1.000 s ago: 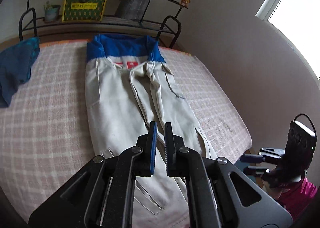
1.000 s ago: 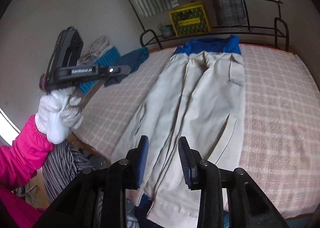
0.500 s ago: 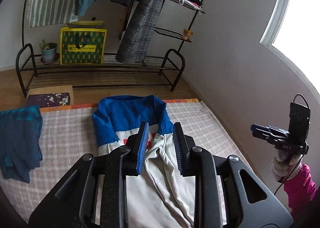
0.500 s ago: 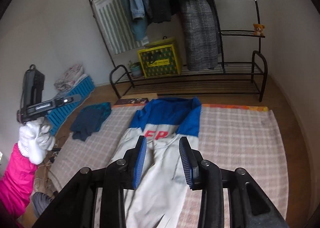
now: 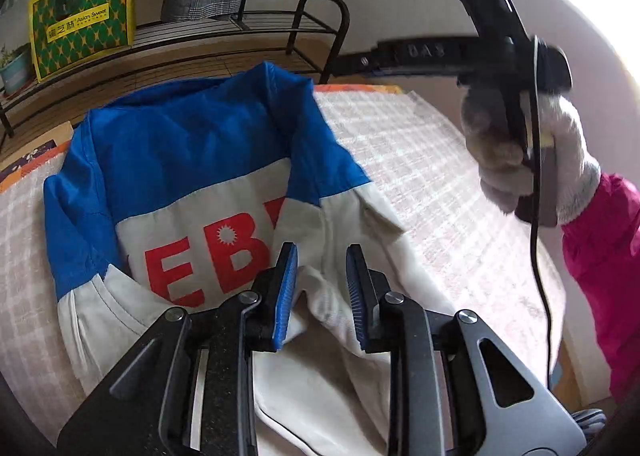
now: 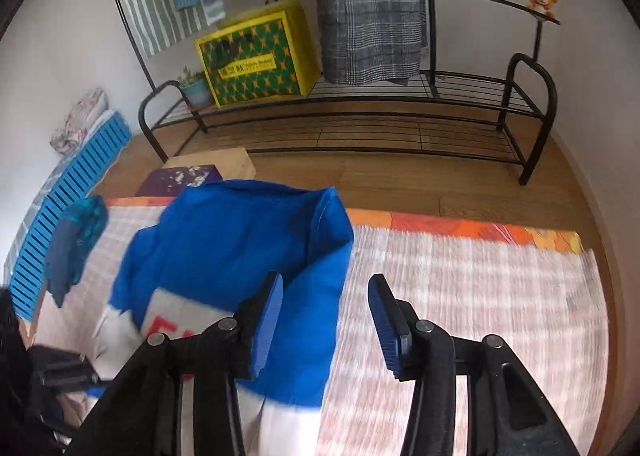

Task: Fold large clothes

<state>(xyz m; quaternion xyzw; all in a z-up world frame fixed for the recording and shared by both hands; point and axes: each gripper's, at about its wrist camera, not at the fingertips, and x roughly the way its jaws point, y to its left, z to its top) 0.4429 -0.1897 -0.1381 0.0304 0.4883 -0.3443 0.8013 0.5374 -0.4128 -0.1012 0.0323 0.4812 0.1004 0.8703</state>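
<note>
A: Where is the garment laid?

B: The blue-and-white jacket [image 5: 224, 183] is spread flat on the checked bed cover [image 5: 432, 159]. Its blue collar end lies at the far side and its white body runs toward the near edge. Red letters are seen across the white panel. It is probably laid out flat so that each fold can be made against the bed.

A: How is the left hand-held gripper [image 5: 322, 292] held?

B: It is tilted downward over the white cloth just below the lettering. A narrow gap is kept between the jaws. Cloth is seen between and beneath them, but no pinch is made out, so nothing is judged to be held.

A: And the right hand-held gripper [image 6: 326, 320]?

B: Its jaws have just been opening and are now seen clearly parted. They straddle the jacket's right edge, with the left pad over blue cloth and the right pad over bare bed cover. Nothing is gripped. In the left view, the gloved hand [image 5: 532, 159] that carries it is seen to the right of the jacket.

A: What is the placing taken to mean?

B: A grasp at the collar end is judged to be in preparation, one gripper to each side.
</note>
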